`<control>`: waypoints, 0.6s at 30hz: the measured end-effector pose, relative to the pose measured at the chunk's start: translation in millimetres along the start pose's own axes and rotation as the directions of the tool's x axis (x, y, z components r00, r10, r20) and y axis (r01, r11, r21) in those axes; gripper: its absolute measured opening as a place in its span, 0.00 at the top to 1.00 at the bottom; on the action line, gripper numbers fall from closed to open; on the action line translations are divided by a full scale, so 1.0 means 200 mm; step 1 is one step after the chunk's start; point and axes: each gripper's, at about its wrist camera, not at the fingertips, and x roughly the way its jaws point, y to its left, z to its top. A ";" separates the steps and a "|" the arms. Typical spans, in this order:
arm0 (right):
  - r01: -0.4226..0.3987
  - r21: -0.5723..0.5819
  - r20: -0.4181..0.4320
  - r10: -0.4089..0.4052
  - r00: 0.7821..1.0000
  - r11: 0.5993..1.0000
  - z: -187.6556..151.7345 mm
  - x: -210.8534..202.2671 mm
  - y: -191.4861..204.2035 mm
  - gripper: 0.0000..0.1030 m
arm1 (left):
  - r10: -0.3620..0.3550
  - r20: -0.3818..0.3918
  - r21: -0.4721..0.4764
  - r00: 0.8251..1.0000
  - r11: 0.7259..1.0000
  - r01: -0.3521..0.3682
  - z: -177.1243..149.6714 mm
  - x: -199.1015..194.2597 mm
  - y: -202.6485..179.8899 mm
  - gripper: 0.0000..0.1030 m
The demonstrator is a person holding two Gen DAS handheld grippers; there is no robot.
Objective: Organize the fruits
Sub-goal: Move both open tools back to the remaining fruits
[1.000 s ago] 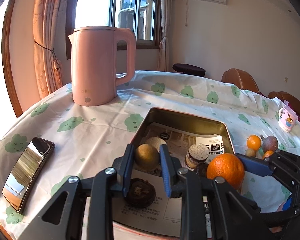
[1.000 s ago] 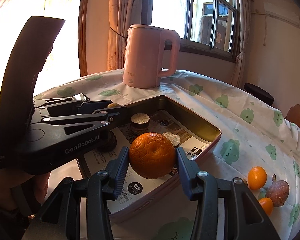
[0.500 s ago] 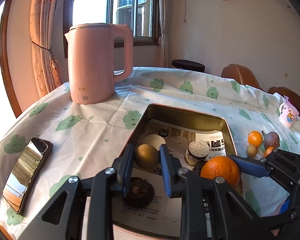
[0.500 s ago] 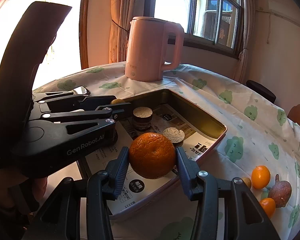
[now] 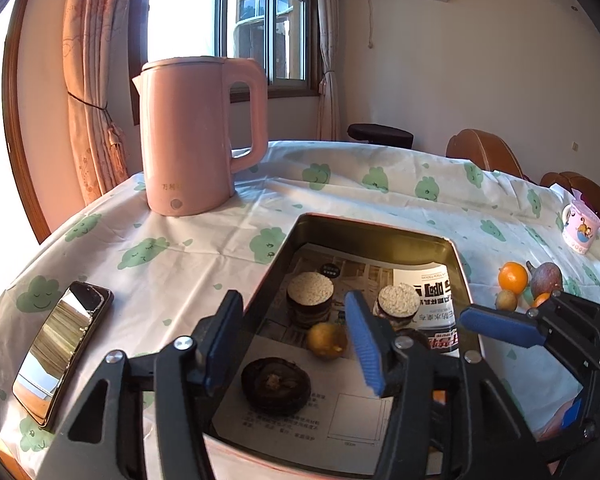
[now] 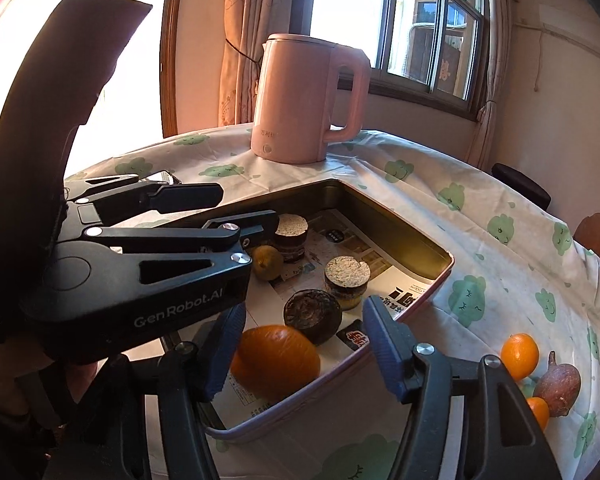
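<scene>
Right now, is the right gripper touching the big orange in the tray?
Apart. The right wrist view shows the right gripper open, both pads clear of the big orange lying in the tray.

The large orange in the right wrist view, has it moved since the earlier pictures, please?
Yes: the large orange dropped from between the jaws onto the paper inside the tin tray.

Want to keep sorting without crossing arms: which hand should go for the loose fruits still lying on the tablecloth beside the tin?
Right, most likely. The right gripper is open over the tin's near corner, with the small orange and brown fruit close on its own side. The left gripper, also open, sits across the tin from them.
</scene>
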 end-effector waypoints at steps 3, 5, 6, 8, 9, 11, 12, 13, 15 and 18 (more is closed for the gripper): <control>0.017 0.020 0.022 -0.018 1.000 1.000 0.00 -0.02 -0.02 0.39 | 0.003 0.042 -0.009 0.999 1.000 -0.002 0.00 -0.04 0.01 0.29; 0.030 0.046 0.056 -0.032 0.998 0.998 -0.01 -0.06 -0.05 0.39 | 0.010 0.068 -0.019 0.998 1.000 -0.009 0.00 -0.06 0.01 0.28; 0.046 0.054 0.070 -0.050 0.996 0.997 -0.02 -0.09 -0.06 0.39 | 0.007 0.075 -0.026 0.997 1.000 -0.005 0.00 -0.07 0.01 0.28; 0.088 0.062 0.089 -0.093 0.992 0.994 -0.05 -0.16 -0.12 0.39 | -0.020 0.078 -0.030 0.997 0.999 0.023 0.00 -0.08 -0.01 0.28; 0.101 0.071 0.096 -0.108 0.989 0.992 -0.07 -0.20 -0.16 0.39 | -0.028 0.084 -0.023 0.996 0.999 0.030 0.00 -0.09 -0.04 0.28; 0.139 0.107 0.102 -0.150 0.983 0.985 -0.11 -0.28 -0.26 0.39 | -0.045 0.098 0.004 0.994 0.999 0.045 0.01 -0.11 -0.11 0.28; 0.165 0.131 0.101 -0.179 0.979 0.978 -0.14 -0.33 -0.32 0.39 | -0.059 0.105 0.020 0.993 0.998 0.057 0.01 -0.12 -0.15 0.28; 0.191 0.154 0.095 -0.207 0.974 0.969 -0.16 -0.37 -0.39 0.39 | -0.069 0.112 0.034 0.991 0.997 0.066 0.01 -0.14 -0.19 0.28; 0.255 0.193 0.072 -0.272 0.959 0.948 -0.21 -0.43 -0.51 0.39 | -0.092 0.119 0.067 0.989 0.994 0.085 0.02 -0.15 -0.28 0.28; 0.326 0.256 0.036 -0.346 0.938 0.910 -0.28 -0.50 -0.67 0.39 | -0.127 0.118 0.108 0.985 0.988 0.115 0.03 -0.16 -0.40 0.28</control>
